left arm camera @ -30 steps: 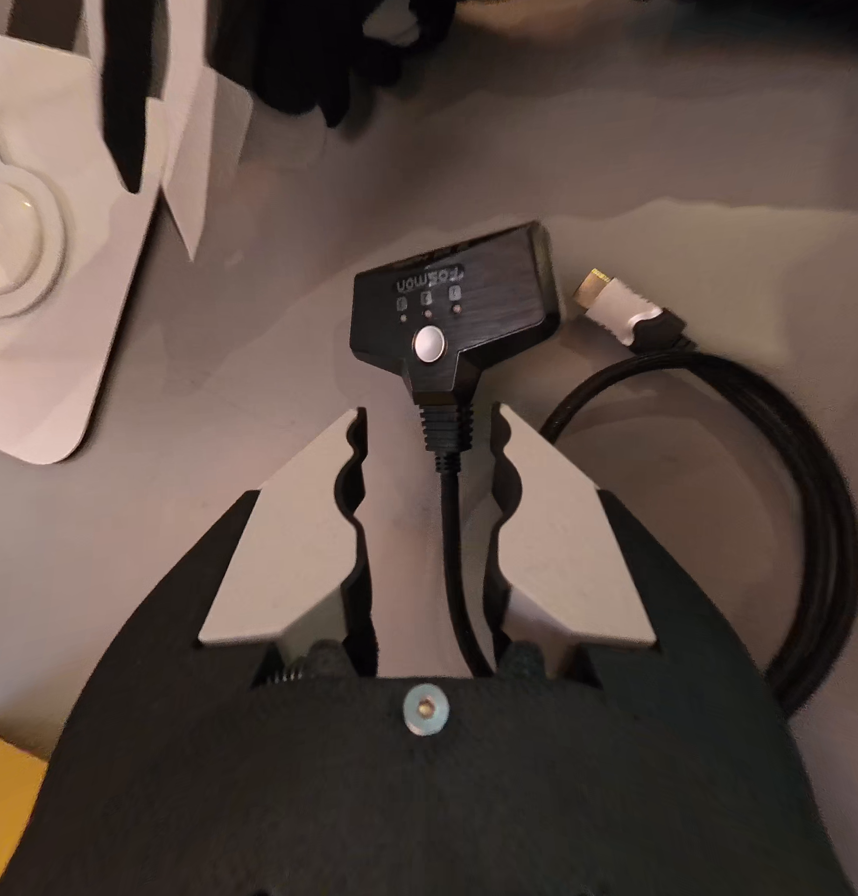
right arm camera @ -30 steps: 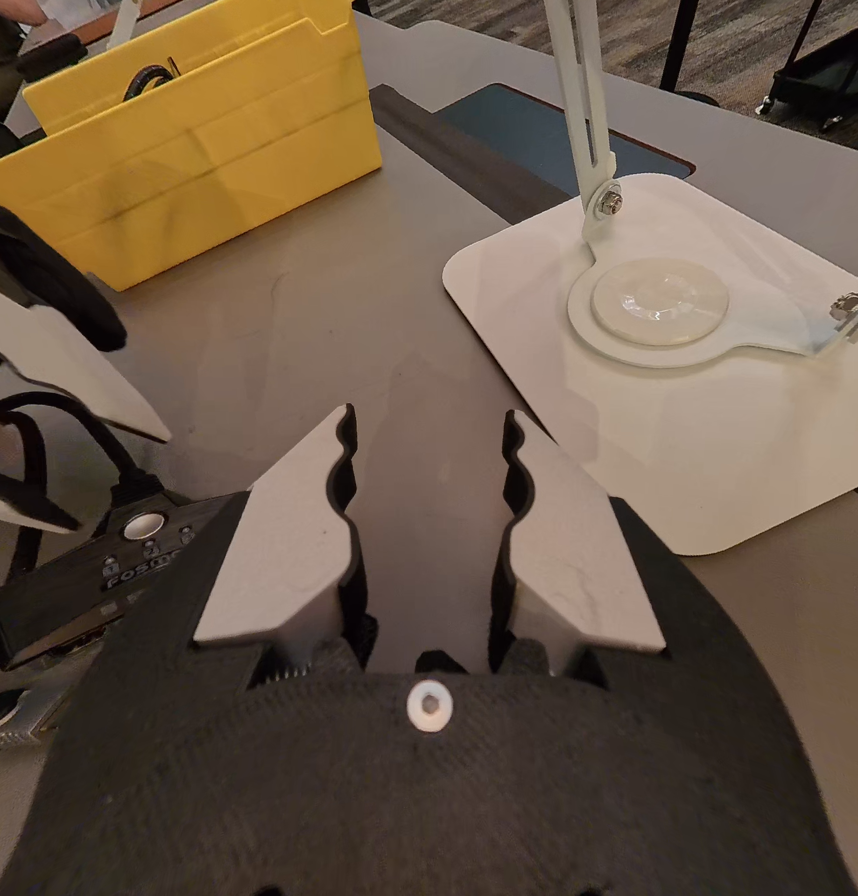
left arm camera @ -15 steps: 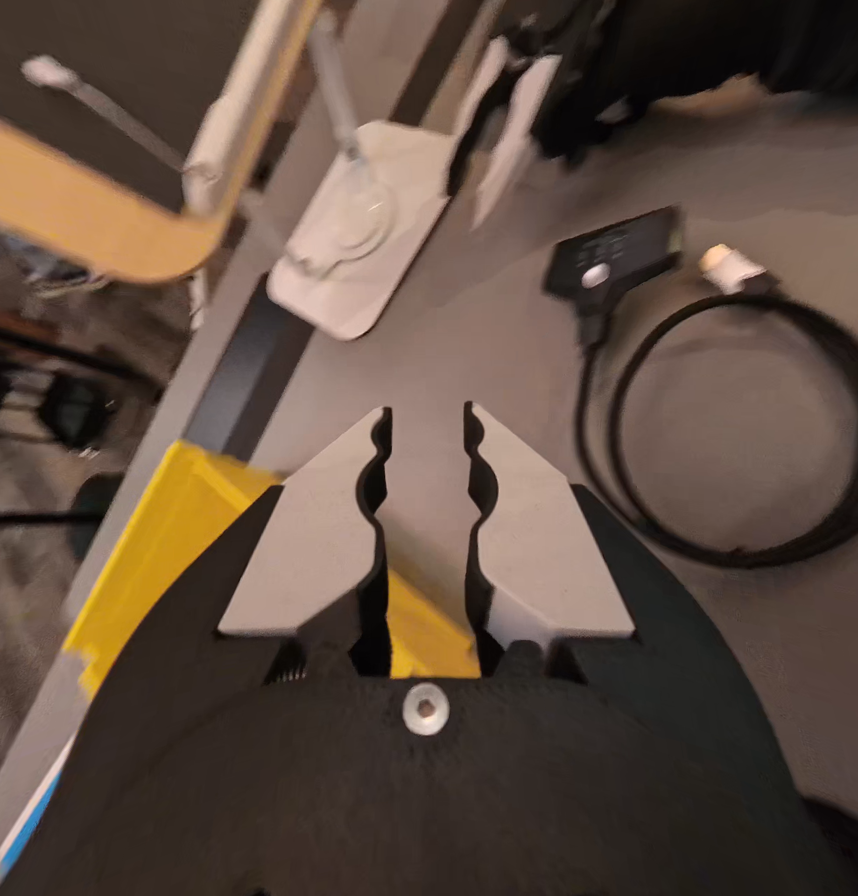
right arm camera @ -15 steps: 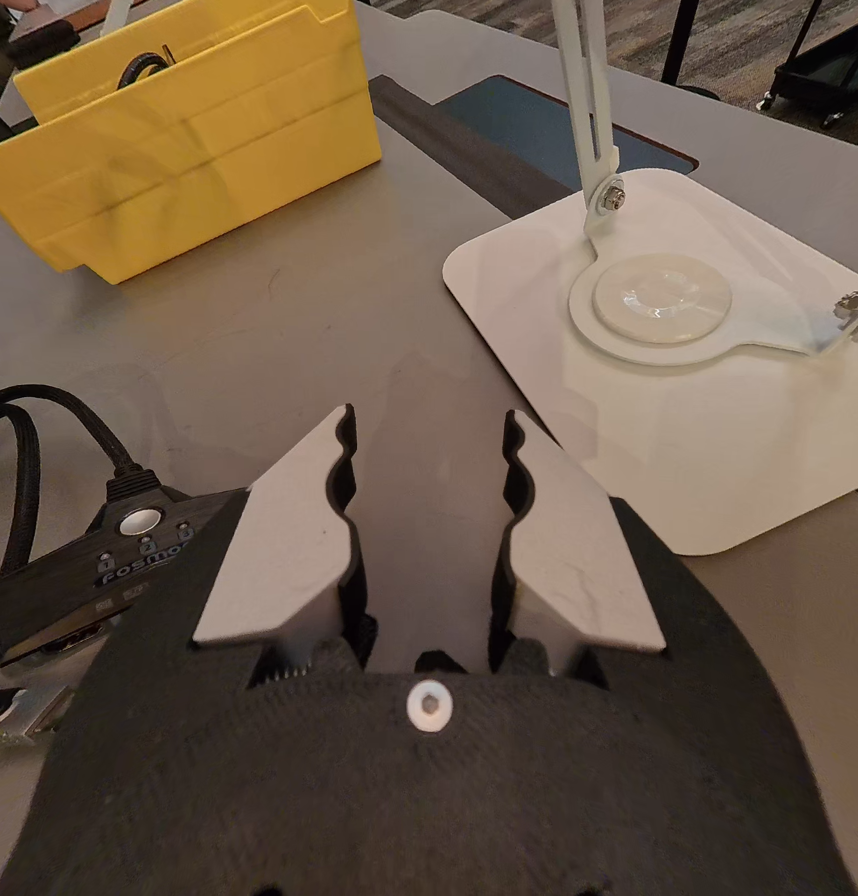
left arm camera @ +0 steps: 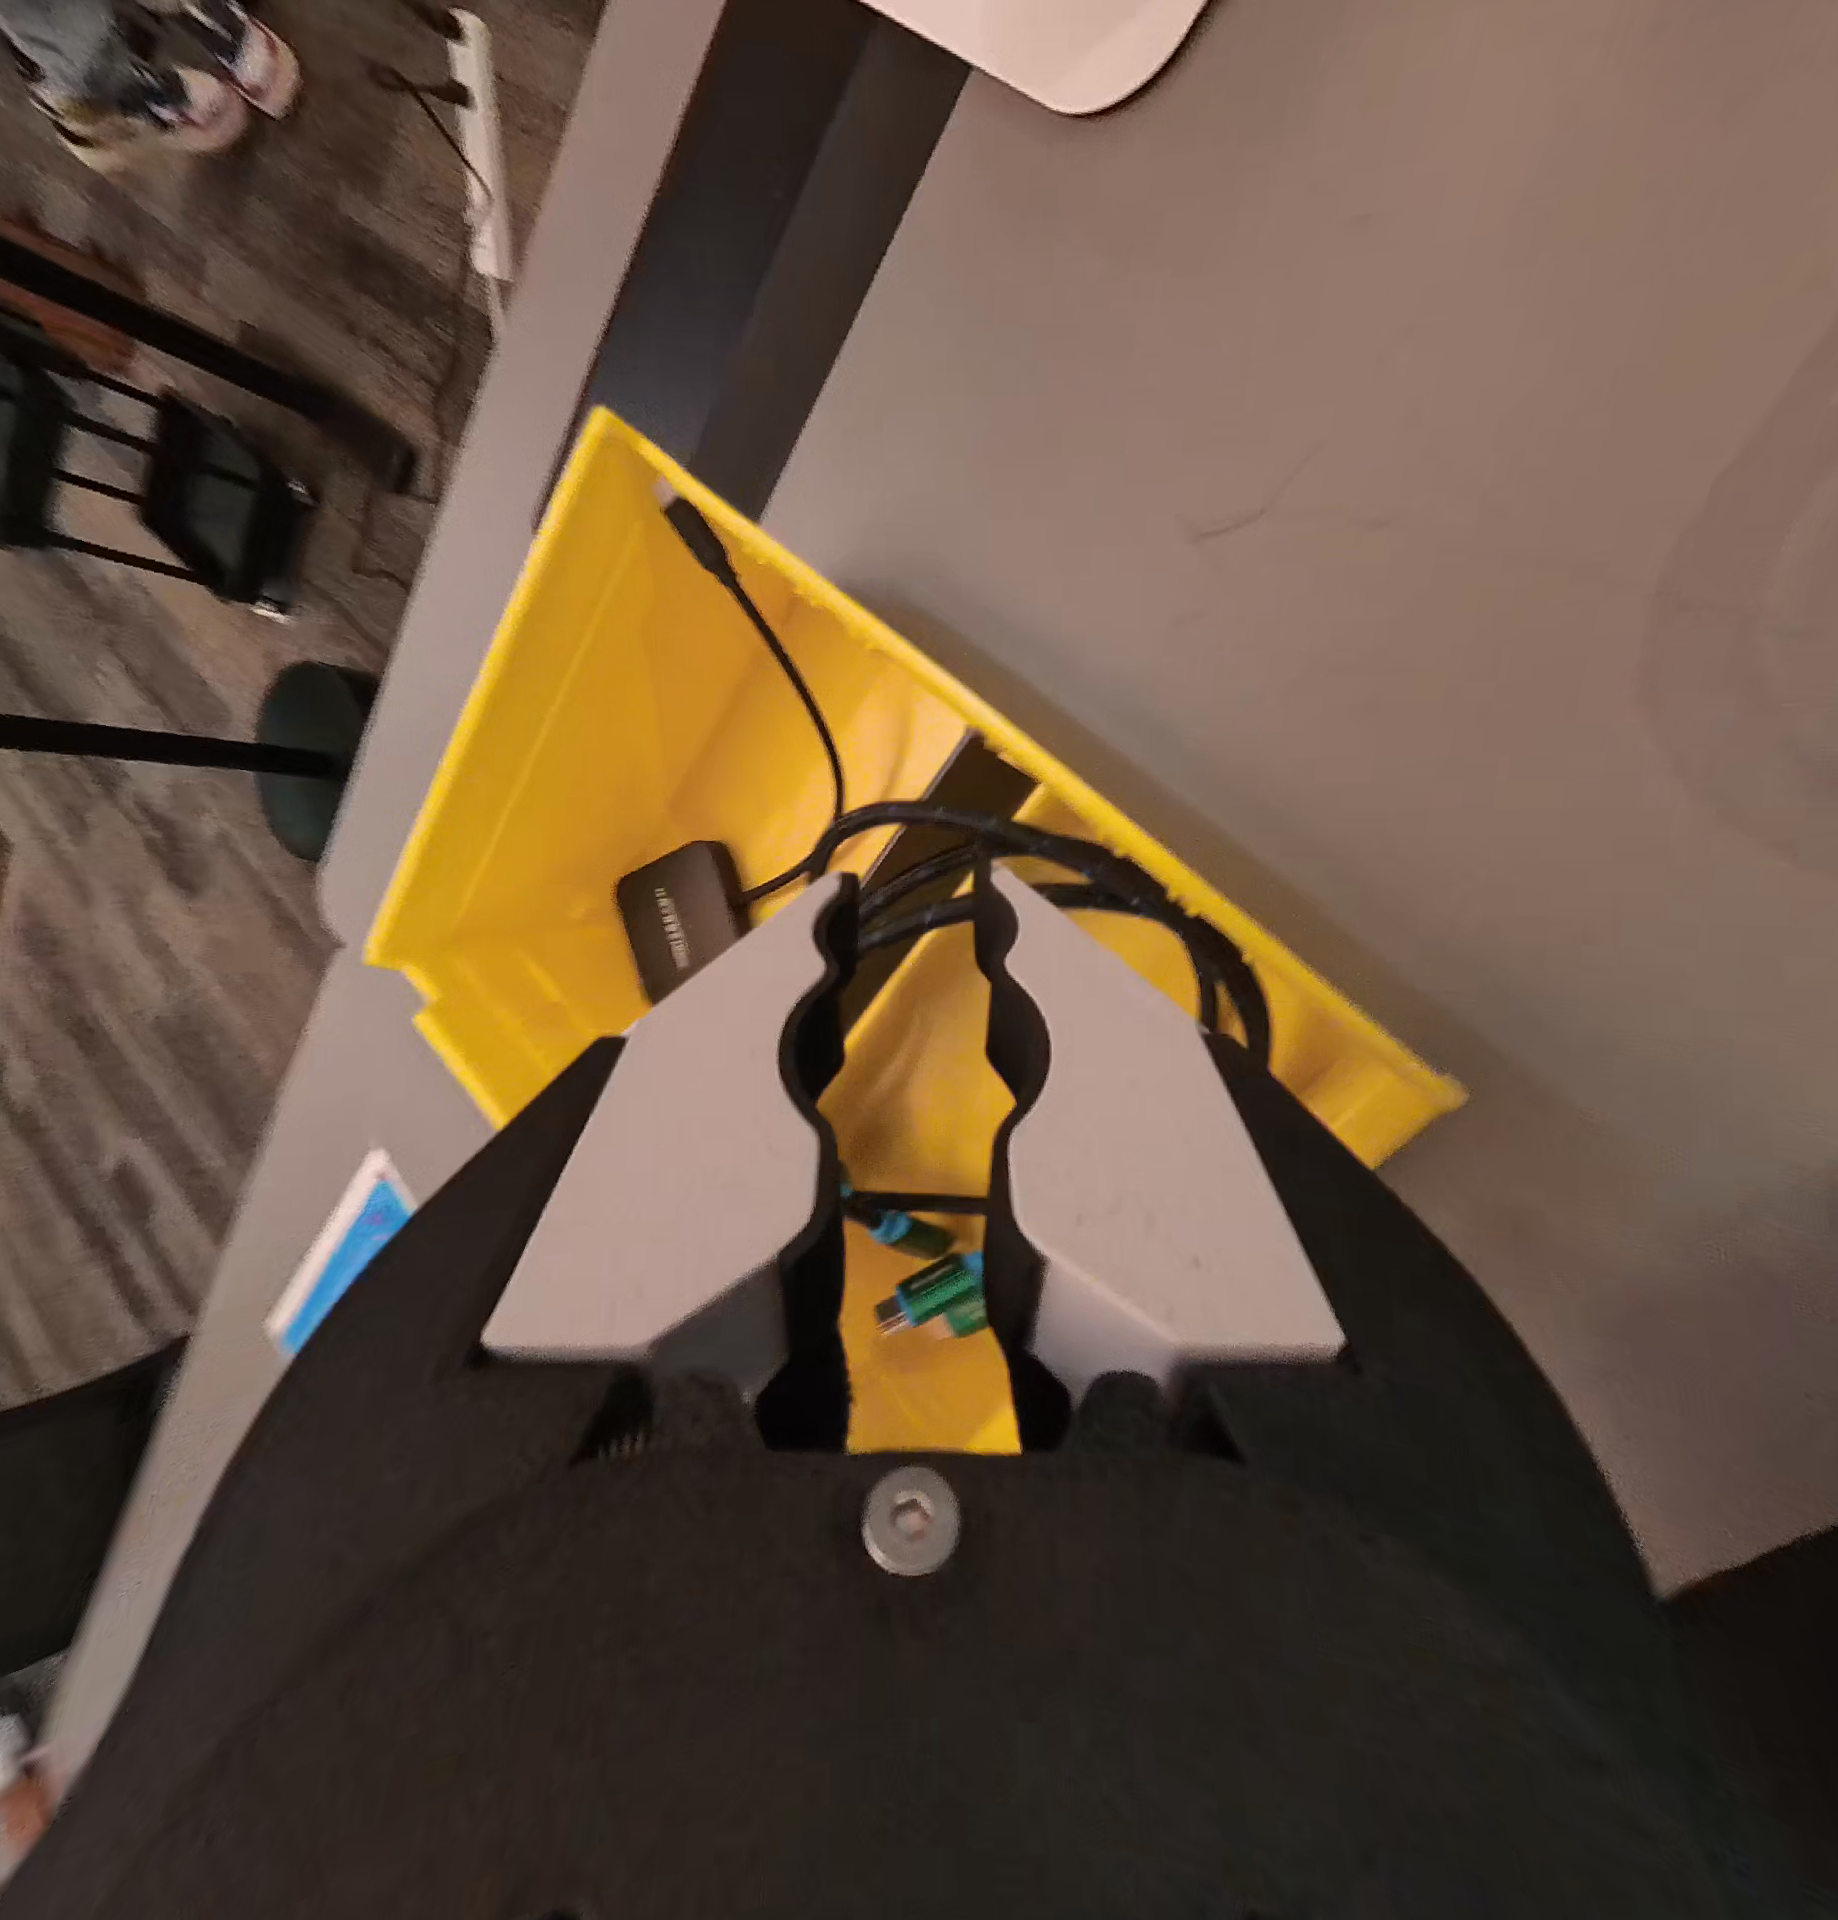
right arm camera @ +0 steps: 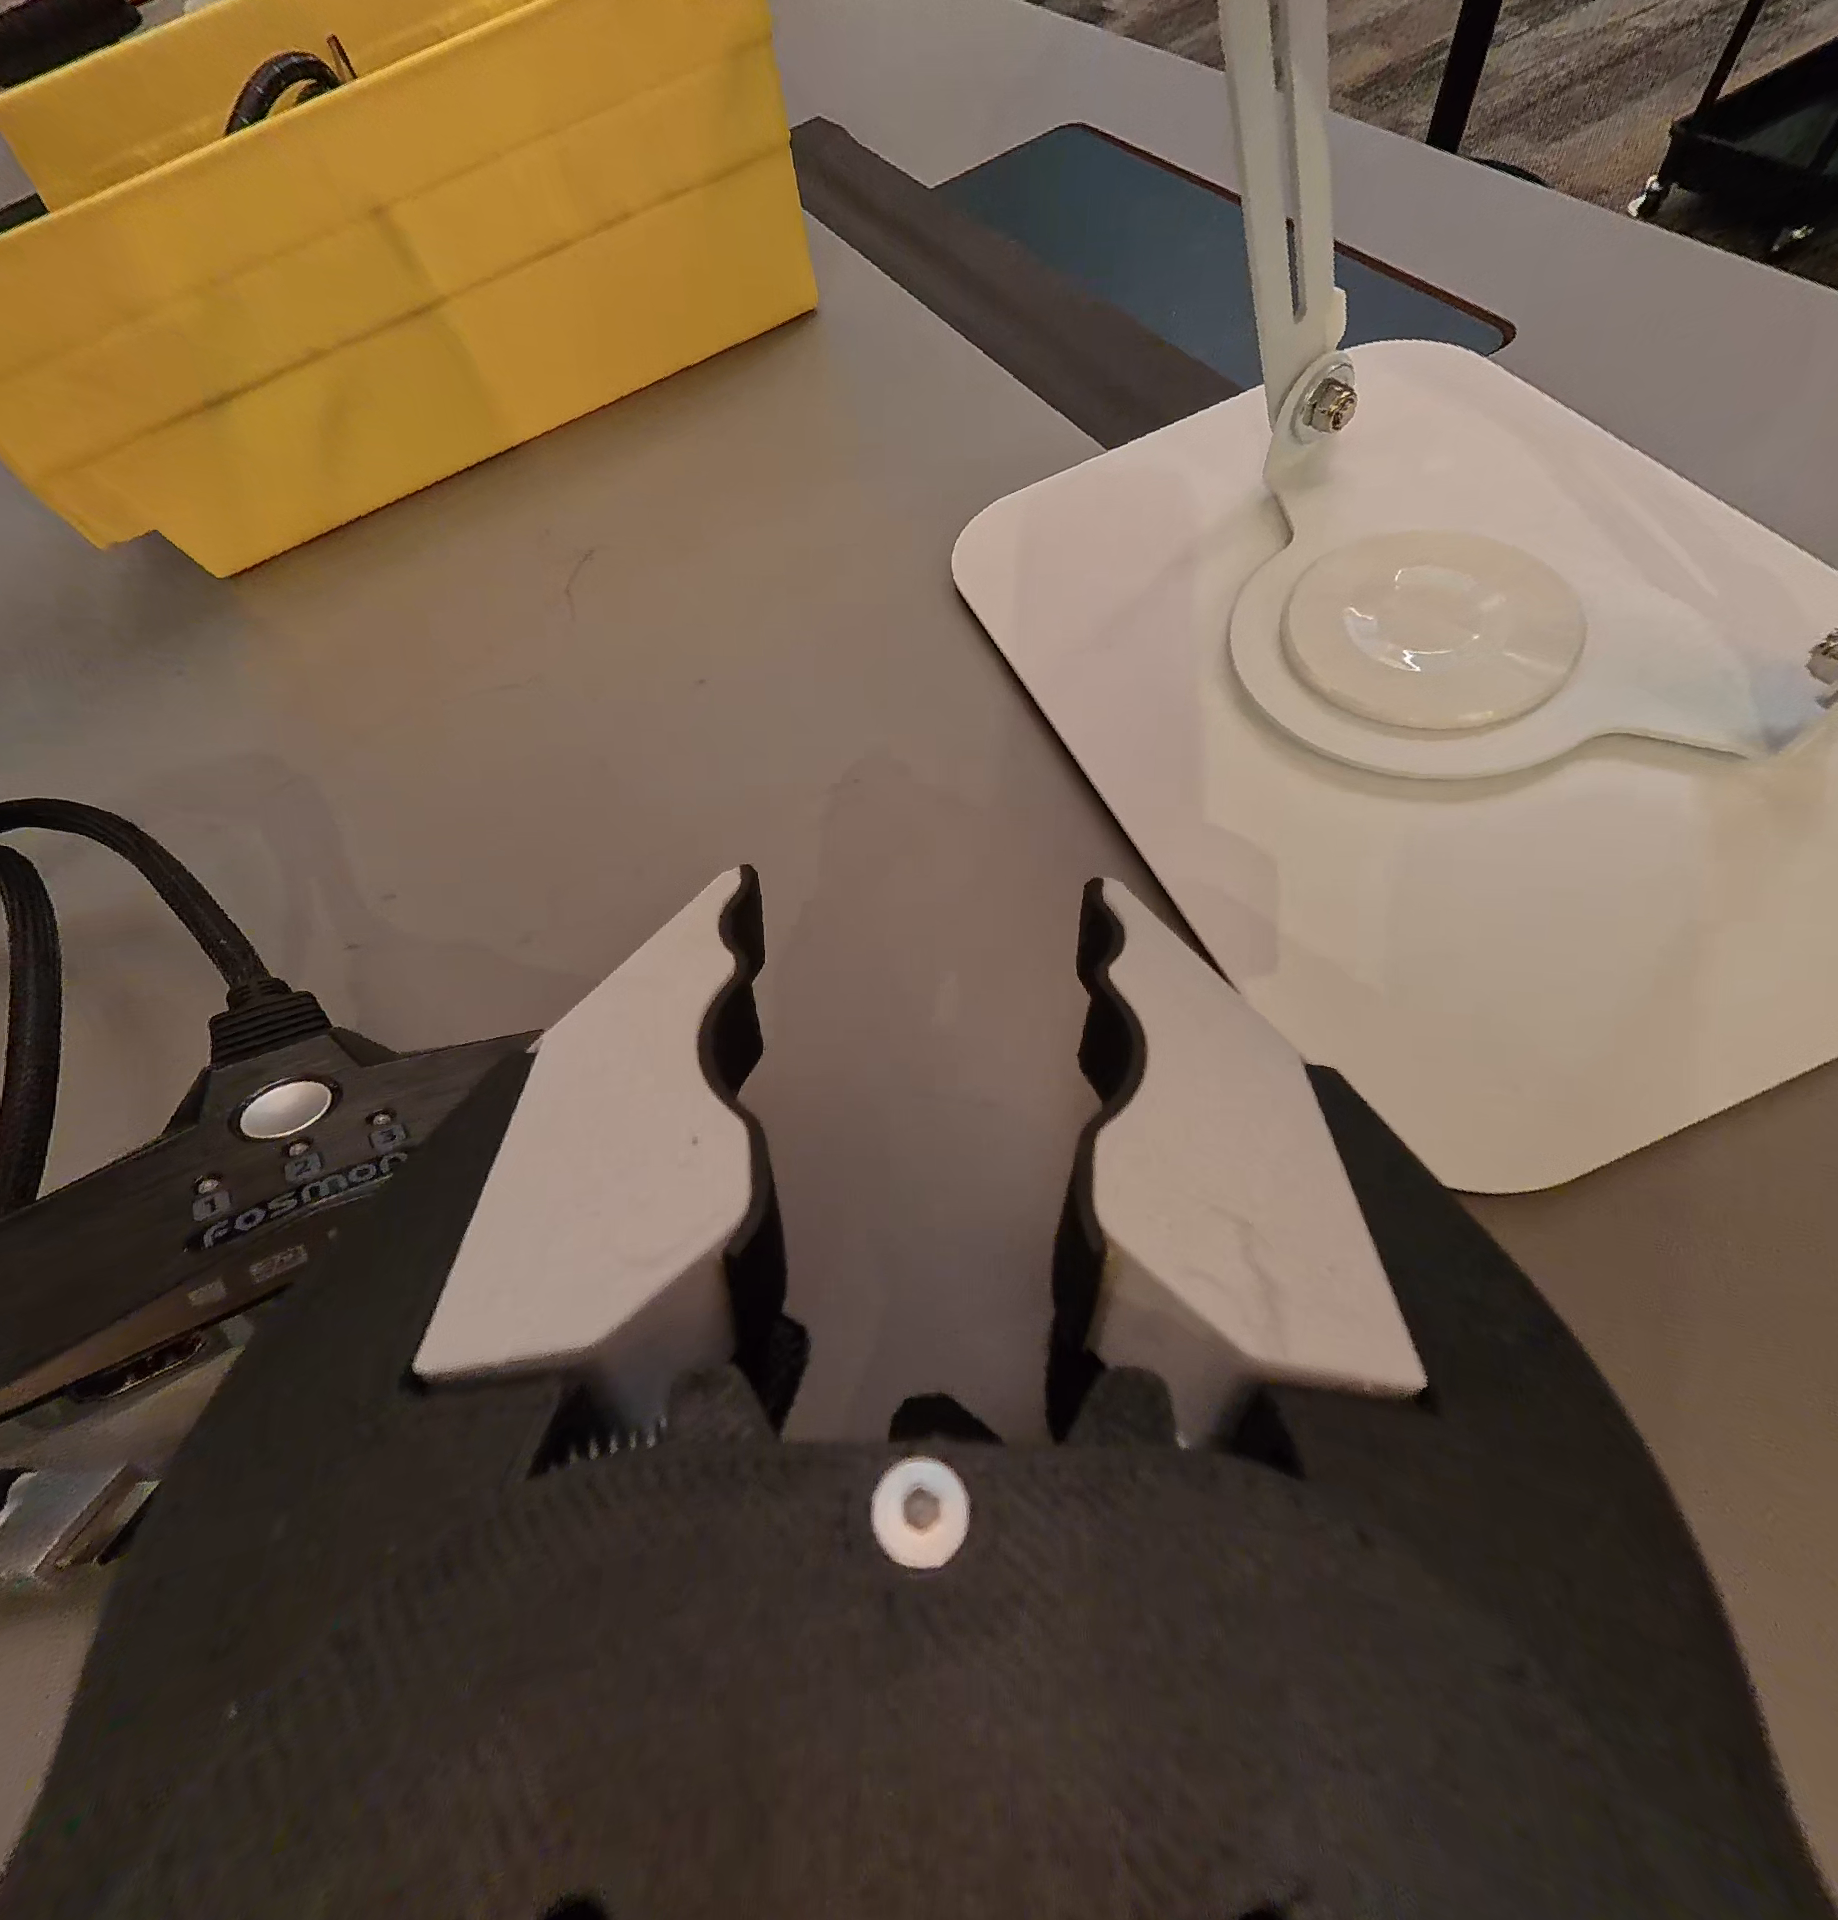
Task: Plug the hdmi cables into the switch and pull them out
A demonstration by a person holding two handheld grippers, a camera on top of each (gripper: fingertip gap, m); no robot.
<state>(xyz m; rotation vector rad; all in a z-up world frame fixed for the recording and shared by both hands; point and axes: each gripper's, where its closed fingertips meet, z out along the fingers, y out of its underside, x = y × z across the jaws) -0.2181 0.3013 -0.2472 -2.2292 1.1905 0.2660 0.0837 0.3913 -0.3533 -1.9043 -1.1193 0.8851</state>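
The black HDMI switch lies on the grey table left of my right gripper, partly hidden by its left finger. Its braided black cable loops off to the left. A silver HDMI plug lies unplugged just in front of the switch's ports. My right gripper is open and empty above the bare table. My left gripper is open and empty above the yellow bin. A coiled black cable lies in the bin just beyond the tips. Green-tipped plugs show between the fingers.
The bin also holds a small black hub with a thin lead. The bin stands at the back left in the right wrist view. A white lamp base with an upright arm sits to the right. The table edge and floor lie left of the bin. About 35 cm separates my left fingertips from my right.
My left gripper has swung away from the switch and its cable to hang over the yellow bin, with its jaws somewhat narrower. My right gripper has hardly moved.
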